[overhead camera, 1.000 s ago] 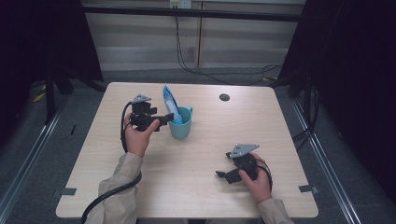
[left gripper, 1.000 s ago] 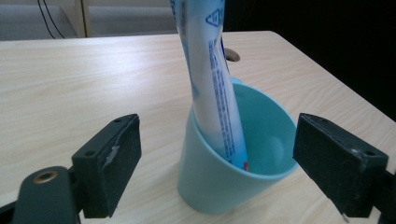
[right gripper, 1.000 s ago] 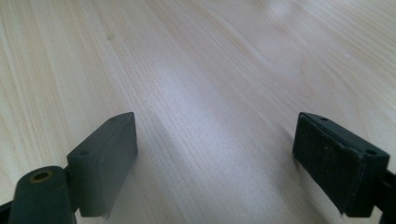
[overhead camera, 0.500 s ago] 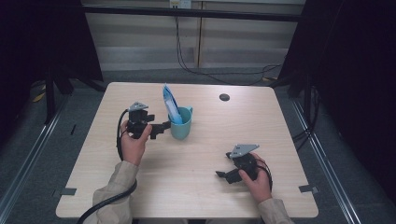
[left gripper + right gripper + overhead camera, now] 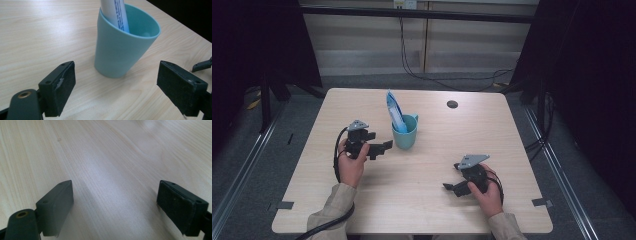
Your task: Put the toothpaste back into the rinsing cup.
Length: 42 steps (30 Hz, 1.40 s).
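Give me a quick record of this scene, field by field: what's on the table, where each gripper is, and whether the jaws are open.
surface: light wooden table
cup: teal cup, upright, near the table's middle
cup contents: blue and white tube leaning out of the cup
left gripper, beside the cup, jaws open, pointed at it, not touching
right gripper, low over bare table near the front, jaws open, holding nothing
other item: small dark round object near the far edge

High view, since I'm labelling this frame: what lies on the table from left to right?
Left tongs → teal cup holding a tube → small dark disc → right tongs, by their tips, though their hand and body lie right of the disc.
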Available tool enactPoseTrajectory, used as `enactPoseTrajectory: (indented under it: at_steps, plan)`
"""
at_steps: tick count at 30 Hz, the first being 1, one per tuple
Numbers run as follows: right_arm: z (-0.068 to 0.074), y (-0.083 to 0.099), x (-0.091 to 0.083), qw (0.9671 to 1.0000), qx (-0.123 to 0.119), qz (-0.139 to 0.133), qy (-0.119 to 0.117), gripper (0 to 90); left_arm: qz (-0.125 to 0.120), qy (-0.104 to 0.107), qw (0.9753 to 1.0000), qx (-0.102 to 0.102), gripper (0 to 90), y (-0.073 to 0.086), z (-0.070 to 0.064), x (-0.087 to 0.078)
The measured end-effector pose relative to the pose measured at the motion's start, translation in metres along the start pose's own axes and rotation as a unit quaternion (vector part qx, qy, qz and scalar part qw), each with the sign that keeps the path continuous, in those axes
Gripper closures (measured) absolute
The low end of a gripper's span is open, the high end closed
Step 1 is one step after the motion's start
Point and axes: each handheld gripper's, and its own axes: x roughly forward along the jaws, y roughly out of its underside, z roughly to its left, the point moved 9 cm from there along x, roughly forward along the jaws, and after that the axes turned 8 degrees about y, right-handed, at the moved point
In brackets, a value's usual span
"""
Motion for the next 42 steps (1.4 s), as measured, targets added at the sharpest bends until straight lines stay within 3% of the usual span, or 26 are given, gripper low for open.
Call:
enactPoseTrajectory:
  at_steps: [2, 7, 20, 30, 32, 39, 42]
  plan:
    - [0.0, 0.0, 0.0, 1.0, 0.0, 0.0, 0.0, 13.7, -0.004, 0.003, 1.0, -0.003, 15.2, 0.002, -0.001, 0.0]
    - [0.0, 0.0, 0.0, 1.0, 0.0, 0.0, 0.0, 13.7, 0.01, 0.006, 0.9999, 0.009, 15.2, 0.014, -0.001, -0.001]
    - [0.0, 0.0, 0.0, 1.0, 0.0, 0.0, 0.0, 13.7, 0.045, 0.004, 0.9988, 0.018, 15.4, 0.046, -0.001, 0.004]
    - [0.0, 0.0, 0.0, 1.0, 0.0, 0.0, 0.0, 13.7, 0.089, -0.012, 0.995, 0.044, 15.5, 0.065, 0.003, 0.002]
    - [0.0, 0.0, 0.0, 1.0, 0.0, 0.0, 0.0, 13.7, 0.103, -0.013, 0.9932, 0.052, 15.5, 0.068, 0.004, 0.002]
    - [0.0, 0.0, 0.0, 1.0, 0.0, 0.0, 0.0, 13.7, 0.115, -0.019, 0.9906, 0.071, 15.6, 0.076, 0.005, 0.0]
    - [0.0, 0.0, 0.0, 1.0, 0.0, 0.0, 0.0, 13.7, 0.125, -0.026, 0.9873, 0.095, 15.3, 0.078, 0.005, 0.0]
